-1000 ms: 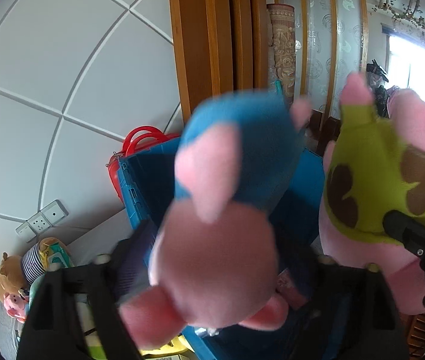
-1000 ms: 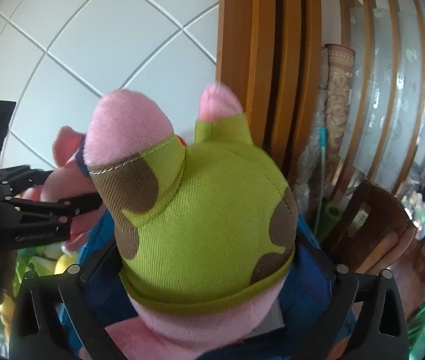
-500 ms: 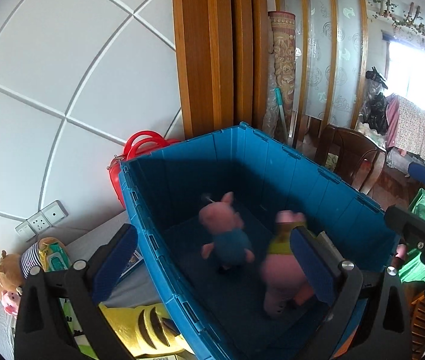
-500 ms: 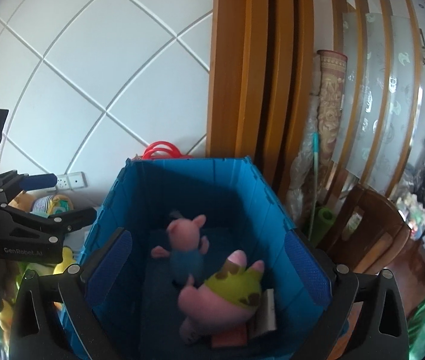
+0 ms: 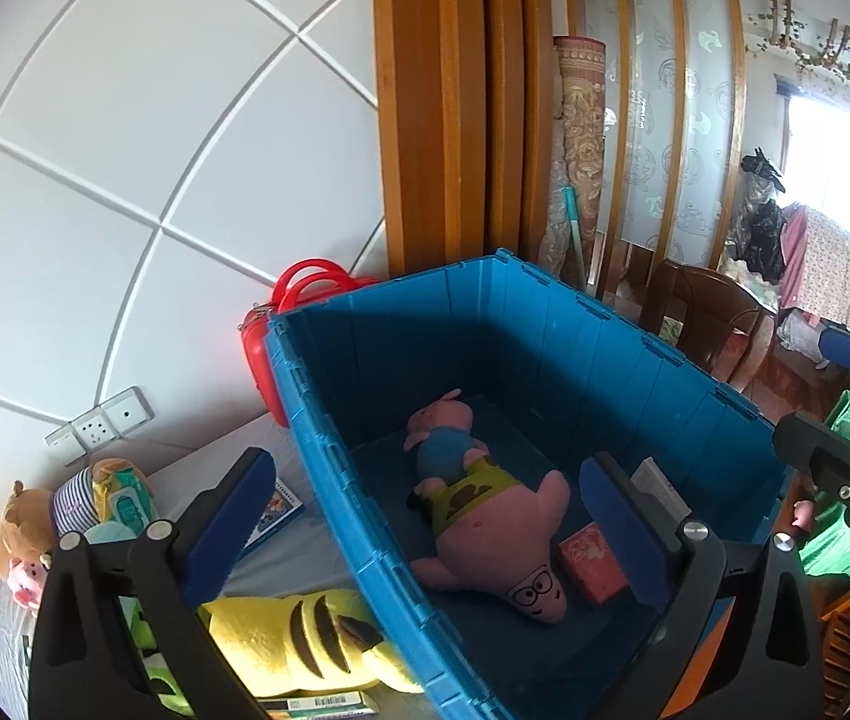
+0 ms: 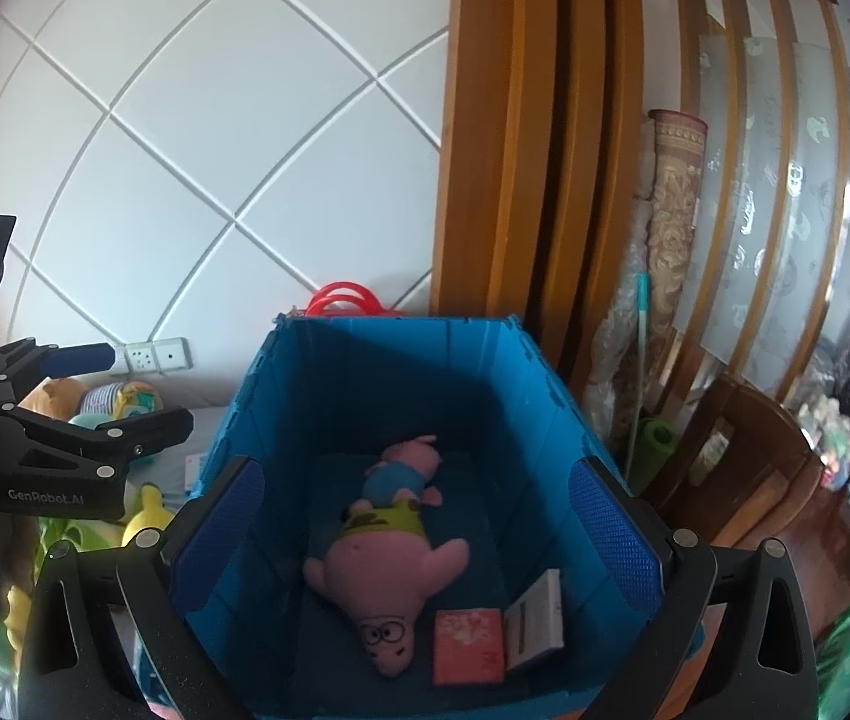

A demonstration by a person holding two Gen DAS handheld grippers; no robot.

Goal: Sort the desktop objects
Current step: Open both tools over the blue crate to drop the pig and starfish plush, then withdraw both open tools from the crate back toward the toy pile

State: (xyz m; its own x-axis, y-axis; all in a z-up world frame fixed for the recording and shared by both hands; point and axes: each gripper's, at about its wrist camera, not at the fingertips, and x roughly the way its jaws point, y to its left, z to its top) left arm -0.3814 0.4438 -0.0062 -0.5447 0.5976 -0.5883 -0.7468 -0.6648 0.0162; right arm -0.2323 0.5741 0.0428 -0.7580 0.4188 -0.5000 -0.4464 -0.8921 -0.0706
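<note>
Now | pink star plush (image 6: 386,570) flat (head nearest camera) | blue bin (image 6: 551,420)

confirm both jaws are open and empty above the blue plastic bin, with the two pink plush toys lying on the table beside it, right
Not quite. The two pink plush toys, one in a blue shirt and one in green shorts, lie inside the blue plastic bin, as the right wrist view shows. Both jaws are open and empty.

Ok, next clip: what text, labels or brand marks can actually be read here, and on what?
"GenRobot.AI": on the black body of the left gripper, seen from the right wrist view.
Red box in the blue bin: printed pattern, unreadable.
White box: marks too small to read.
Barcoded item beside the yellow plush: blurred.
</note>
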